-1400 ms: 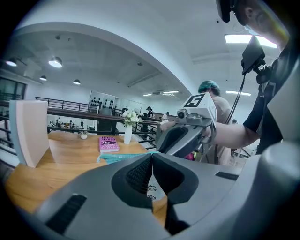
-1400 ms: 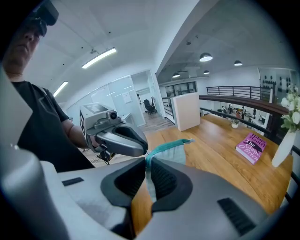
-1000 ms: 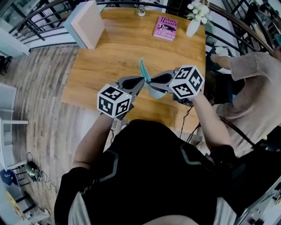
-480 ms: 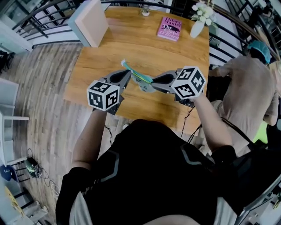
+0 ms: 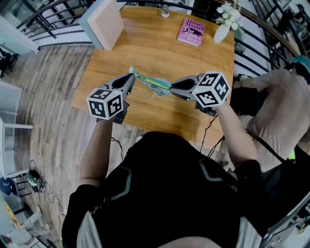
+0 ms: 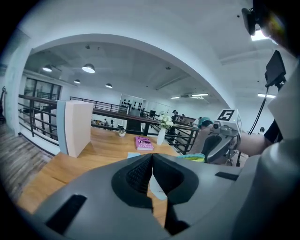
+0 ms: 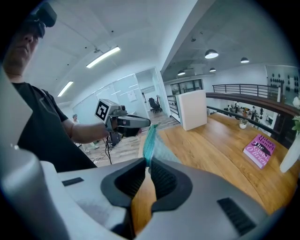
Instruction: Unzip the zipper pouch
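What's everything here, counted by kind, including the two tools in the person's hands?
Grippers: 2, left gripper and right gripper
Pouch: 1
Book: 1
Vase: 1
White box: 1
Small pot: 1
Total: 7

Head view: from above the person, facing steeply down past the black shirt (image 5: 164, 193) onto the wooden table (image 5: 160, 53), grippers mid-frame and near. Left gripper view: riding close behind the left gripper (image 6: 151, 159), low, facing across the table toward the railing (image 6: 108, 115). Right gripper view: close behind the right gripper (image 7: 149, 161), facing across at the other gripper, floor and glass-walled rooms beyond. Shared by all three: table, zipper pouch (image 5: 152, 86), pink book (image 5: 191, 32), white box (image 5: 103, 24). Other gripper caught in each gripper view.
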{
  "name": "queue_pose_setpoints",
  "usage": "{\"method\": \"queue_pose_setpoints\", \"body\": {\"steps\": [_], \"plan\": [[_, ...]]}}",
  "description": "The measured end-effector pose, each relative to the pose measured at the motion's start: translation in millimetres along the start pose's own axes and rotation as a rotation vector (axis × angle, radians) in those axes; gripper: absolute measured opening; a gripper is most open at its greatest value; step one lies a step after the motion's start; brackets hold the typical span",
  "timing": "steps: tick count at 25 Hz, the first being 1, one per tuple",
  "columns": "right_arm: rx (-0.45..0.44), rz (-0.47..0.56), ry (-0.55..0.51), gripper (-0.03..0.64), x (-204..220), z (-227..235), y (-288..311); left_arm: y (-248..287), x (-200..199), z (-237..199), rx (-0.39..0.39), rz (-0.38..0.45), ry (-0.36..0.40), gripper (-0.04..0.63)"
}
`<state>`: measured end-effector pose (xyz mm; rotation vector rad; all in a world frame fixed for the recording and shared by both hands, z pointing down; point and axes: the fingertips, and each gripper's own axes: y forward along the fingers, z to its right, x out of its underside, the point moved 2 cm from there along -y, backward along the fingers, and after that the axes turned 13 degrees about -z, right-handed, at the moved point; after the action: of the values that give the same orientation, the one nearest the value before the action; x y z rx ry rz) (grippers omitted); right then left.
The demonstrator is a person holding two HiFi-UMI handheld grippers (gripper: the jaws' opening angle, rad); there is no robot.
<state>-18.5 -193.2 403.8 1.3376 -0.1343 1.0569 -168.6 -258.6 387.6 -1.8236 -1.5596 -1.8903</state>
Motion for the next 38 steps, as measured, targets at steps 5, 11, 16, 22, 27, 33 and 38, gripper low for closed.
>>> {"method": "queue_pose_setpoints", "body": {"steps": [5,11,16,22,27,33,38], "plan": [[0.007,0.008,0.007,0.049,-3.2,4.0,0.7,-9.6,0.1,-15.0,-0.036,0.013,-0.018,0.031],[0.008,0.013,0.019,0.049,-10.8,13.6,7.0,-15.4,3.5,-29.1,-0.065,0.01,-0.025,0.031],[0.041,-0.01,0.013,0.049,-14.8,26.1,17.7,-15.5,10.7,-37.3,-0.079,-0.009,-0.025,0.031],[0.114,-0.067,-0.009,0.049,-20.3,50.9,40.7,-4.7,19.7,-53.0,-0.125,-0.038,-0.012,0.031],[0.146,-0.099,-0.002,0.05,-25.8,79.2,59.3,12.0,20.1,-72.1,-0.142,-0.054,-0.001,0.031],[0.241,-0.125,-0.053,0.049,-41.5,110.6,78.0,26.8,8.0,-94.8,-0.136,-0.034,0.045,0.031],[0.361,-0.086,-0.07,0.051,-67.4,143.1,83.3,38.3,-11.9,-115.2,-0.153,-0.011,0.105,0.031]]}}
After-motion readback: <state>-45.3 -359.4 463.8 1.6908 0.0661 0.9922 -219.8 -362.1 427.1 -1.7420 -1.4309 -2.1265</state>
